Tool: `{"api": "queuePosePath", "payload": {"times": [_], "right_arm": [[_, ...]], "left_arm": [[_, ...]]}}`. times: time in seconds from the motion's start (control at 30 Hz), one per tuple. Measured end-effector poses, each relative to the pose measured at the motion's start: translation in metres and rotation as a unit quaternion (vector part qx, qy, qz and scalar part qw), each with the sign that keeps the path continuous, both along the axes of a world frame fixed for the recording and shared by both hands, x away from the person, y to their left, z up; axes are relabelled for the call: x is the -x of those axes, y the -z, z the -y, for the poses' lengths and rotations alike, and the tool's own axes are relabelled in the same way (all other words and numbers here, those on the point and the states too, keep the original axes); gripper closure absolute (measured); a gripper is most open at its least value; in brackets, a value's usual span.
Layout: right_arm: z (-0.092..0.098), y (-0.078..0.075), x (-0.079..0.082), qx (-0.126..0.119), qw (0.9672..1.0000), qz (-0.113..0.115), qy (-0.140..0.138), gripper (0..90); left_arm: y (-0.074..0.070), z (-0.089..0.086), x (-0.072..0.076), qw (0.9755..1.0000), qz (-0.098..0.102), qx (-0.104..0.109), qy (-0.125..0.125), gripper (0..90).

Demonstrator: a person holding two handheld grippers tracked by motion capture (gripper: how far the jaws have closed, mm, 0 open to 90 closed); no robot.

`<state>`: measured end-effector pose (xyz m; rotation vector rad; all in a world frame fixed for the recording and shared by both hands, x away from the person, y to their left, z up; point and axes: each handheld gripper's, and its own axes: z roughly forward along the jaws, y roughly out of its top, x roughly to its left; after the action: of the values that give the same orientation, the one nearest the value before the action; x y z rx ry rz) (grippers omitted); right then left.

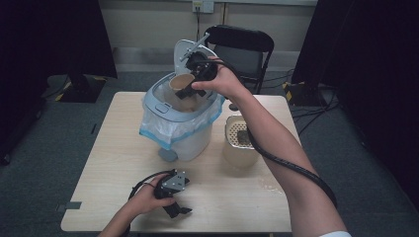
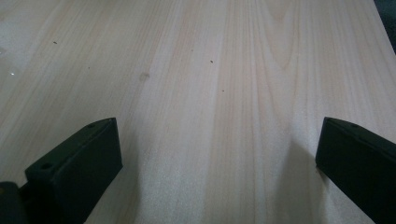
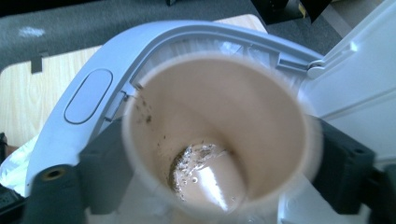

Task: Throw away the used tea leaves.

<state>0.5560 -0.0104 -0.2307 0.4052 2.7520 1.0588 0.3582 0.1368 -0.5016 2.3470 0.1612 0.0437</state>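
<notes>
A tan paper cup (image 1: 181, 83) with wet dregs is held between the right gripper (image 1: 188, 91) jaws over the open white lined bin (image 1: 185, 129); a loosened grip risks splashing. The left gripper (image 1: 174, 207) is rested spread, empty, on the pale wooden table (image 1: 118, 158).

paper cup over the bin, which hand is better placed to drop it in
Right. The right claw has the paper cup between its jaws, directly above the open bin. The left claw rests open and empty on the table, well short of the bin.

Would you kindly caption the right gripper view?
Paper cup with dregs between the right tongs above the open bin.
</notes>
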Motion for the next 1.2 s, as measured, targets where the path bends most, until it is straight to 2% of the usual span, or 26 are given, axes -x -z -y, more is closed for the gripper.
{"api": "queuePosePath", "payload": {"times": [0.1, 0.17, 0.3, 0.67, 1.2], "right_arm": [[0.000, -0.001, 0.004, 0.000, 1.0000, -0.001, 0.002, 17.1], [0.004, -0.003, 0.008, -0.009, 0.9999, -0.006, 0.003, 17.4], [0.014, -0.005, 0.013, -0.011, 0.9999, -0.008, 0.010, 17.4], [0.041, -0.014, 0.034, -0.018, 0.9998, -0.004, 0.004, 18.7], [0.080, -0.011, 0.047, -0.029, 0.9994, -0.011, 0.013, 15.1]], "left_arm": [[0.000, 0.000, 0.000, 1.0000, 0.000, 0.000, 0.000, 0.0], [0.000, 0.000, 0.000, 1.0000, 0.000, 0.000, 0.000, 0.0], [0.000, 0.000, 0.000, 1.0000, 0.000, -0.001, 0.000, 0.0], [0.000, 0.000, 0.000, 1.0000, 0.001, -0.001, 0.000, 0.0], [-0.001, 0.000, 0.000, 1.0000, 0.007, -0.002, -0.001, 0.0]]}}
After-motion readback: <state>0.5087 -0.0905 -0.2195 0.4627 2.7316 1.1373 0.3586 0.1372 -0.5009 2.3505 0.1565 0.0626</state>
